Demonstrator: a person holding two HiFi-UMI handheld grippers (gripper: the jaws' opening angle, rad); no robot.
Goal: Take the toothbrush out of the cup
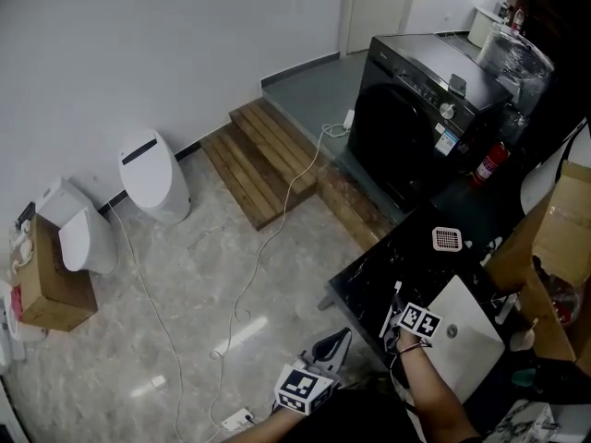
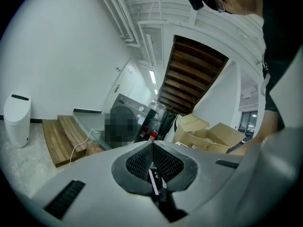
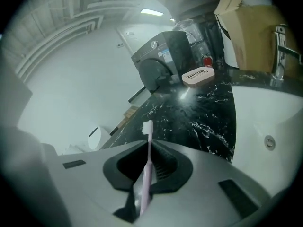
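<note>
The right gripper (image 3: 147, 161) was shut on the pink toothbrush (image 3: 147, 136), holding its handle, brush end up, over the black surface (image 3: 199, 110). No cup showed. The toothbrush looked light, thin and slippery, so the handle seemed the best hold. The left gripper (image 2: 152, 161) was closed and empty.

Head view looks steeply down; both gripper views look low toward the washing machine (image 1: 416, 118).
</note>
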